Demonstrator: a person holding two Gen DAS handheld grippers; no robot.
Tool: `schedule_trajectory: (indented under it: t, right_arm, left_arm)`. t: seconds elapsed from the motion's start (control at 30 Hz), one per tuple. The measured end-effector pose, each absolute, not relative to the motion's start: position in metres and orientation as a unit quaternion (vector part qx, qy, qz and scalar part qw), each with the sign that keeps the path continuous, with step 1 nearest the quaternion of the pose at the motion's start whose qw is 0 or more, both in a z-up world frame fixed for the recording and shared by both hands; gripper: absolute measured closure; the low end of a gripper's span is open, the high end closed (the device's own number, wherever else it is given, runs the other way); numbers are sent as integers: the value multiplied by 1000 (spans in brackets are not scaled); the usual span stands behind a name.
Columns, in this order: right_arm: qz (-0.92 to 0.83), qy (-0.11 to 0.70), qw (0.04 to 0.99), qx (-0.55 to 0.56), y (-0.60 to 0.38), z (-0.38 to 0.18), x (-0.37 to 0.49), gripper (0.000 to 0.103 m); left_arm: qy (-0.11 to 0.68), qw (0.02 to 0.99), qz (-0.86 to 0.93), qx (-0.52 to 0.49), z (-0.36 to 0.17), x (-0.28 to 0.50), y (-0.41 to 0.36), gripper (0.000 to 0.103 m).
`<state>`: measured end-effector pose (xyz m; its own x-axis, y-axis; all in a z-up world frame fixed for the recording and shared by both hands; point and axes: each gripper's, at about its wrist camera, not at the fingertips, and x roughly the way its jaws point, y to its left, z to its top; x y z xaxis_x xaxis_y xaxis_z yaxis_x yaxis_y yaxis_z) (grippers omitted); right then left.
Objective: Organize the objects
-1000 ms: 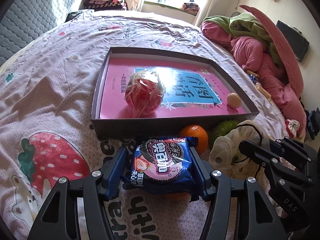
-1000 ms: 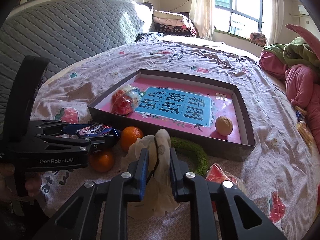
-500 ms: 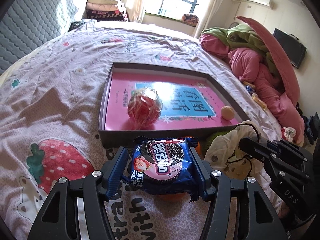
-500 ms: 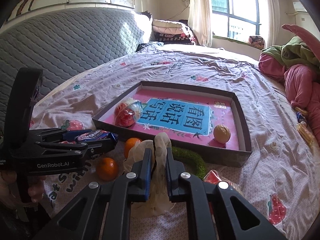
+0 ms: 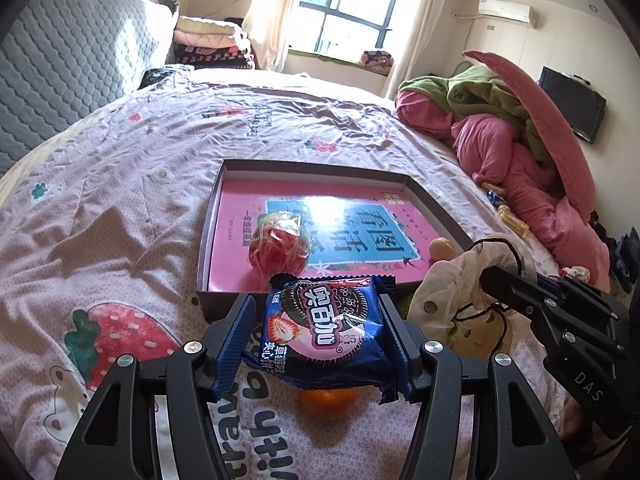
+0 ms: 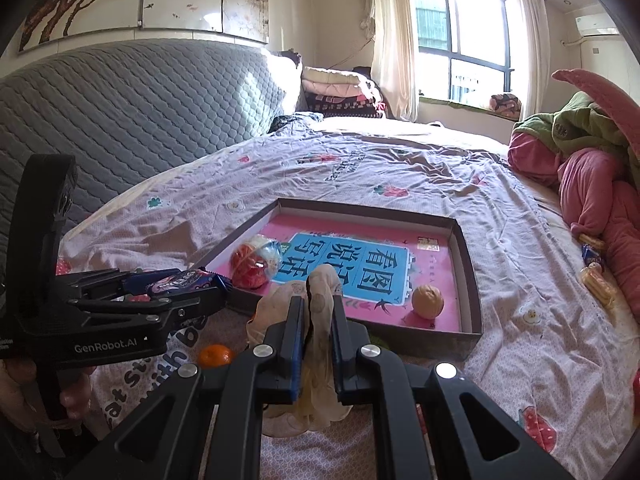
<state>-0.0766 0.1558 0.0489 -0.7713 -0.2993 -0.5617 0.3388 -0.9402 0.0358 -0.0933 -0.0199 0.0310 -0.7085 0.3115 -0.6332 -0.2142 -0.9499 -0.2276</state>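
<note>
My left gripper (image 5: 320, 336) is shut on a blue cookie packet (image 5: 326, 330), held above the bedsheet just in front of the shallow dark box (image 5: 208, 240) with a pink book in its bottom. My right gripper (image 6: 318, 320) is shut on a cream spotted cloth pouch (image 6: 320, 300) that hangs down between its fingers; the pouch (image 5: 456, 292) also shows at the right of the left wrist view. In the box lie a red wrapped ball (image 5: 280, 248) and a small tan walnut (image 6: 427, 301). An orange (image 5: 328, 402) rests on the sheet under the packet.
The box sits on a bed with a strawberry-print sheet (image 5: 100, 220). A pile of pink and green bedding (image 5: 520, 152) lies at the right. A grey quilted headboard (image 6: 140, 100) stands at the left. Small snack packets (image 6: 596, 276) lie near the pink bedding. A hand (image 6: 76, 392) holds the left gripper.
Both grippers have risen and tilted up with the packet and the pouch still held. The oranges and the green thing have dropped lower or behind the held things.
</note>
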Motion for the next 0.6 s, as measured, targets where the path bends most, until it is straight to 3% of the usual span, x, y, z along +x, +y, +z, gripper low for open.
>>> schedule_trajectory:
  t: [0.6]
  right_arm:
    - [-960, 26, 137, 244, 166, 70, -85, 91]
  left_arm:
    - [-40, 125, 945, -300, 48, -93, 11, 40]
